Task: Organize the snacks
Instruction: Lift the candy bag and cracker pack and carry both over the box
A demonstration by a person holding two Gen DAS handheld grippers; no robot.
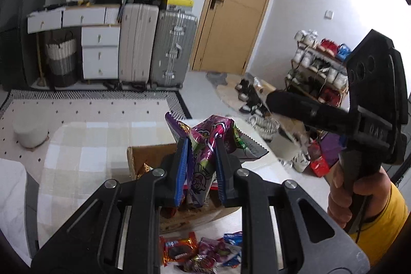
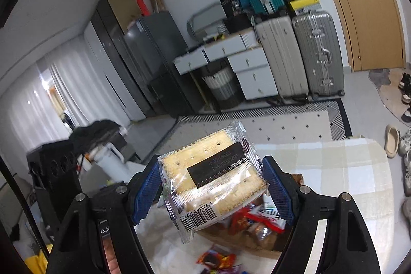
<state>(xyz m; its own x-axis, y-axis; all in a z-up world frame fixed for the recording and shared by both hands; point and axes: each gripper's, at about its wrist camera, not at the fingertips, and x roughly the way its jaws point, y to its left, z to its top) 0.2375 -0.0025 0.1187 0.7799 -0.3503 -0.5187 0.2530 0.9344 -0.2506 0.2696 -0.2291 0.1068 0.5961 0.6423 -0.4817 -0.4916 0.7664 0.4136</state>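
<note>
Left wrist view. My left gripper [image 1: 201, 168], at centre frame, is clamped on a crinkled purple foil snack packet with cartoon printing [image 1: 205, 145]. The blue ribbed pads [image 1: 181, 171] pinch its lower half, so the top fans out above the fingers. I hold it lifted over the open brown cardboard box [image 1: 146, 158] just behind it, which I judge to be the collecting place, since other wrappers show inside. Loose orange, red and blue wrapped snacks [image 1: 203, 251] lie on the pale checked tablecloth [image 1: 84, 145] at the bottom of the frame, not yet sorted. At right, my right hand [image 1: 352, 199] grips the black handle of the other tool.

Right wrist view. My right gripper [image 2: 213, 184], at lower centre, grasps a clear plastic packet of pale square crackers with a black label band and a barcode [image 2: 213, 176]. The pads press its two short edges, so the flat face is turned up toward the camera; the wrap looks thin and the crackers brittle, so I judge a light squeeze suits it. It hangs above the same cardboard box [image 2: 298, 177], whose red and blue wrappers show beneath. More loose snacks [image 2: 215, 260] lie on the cloth at the bottom edge.
</note>
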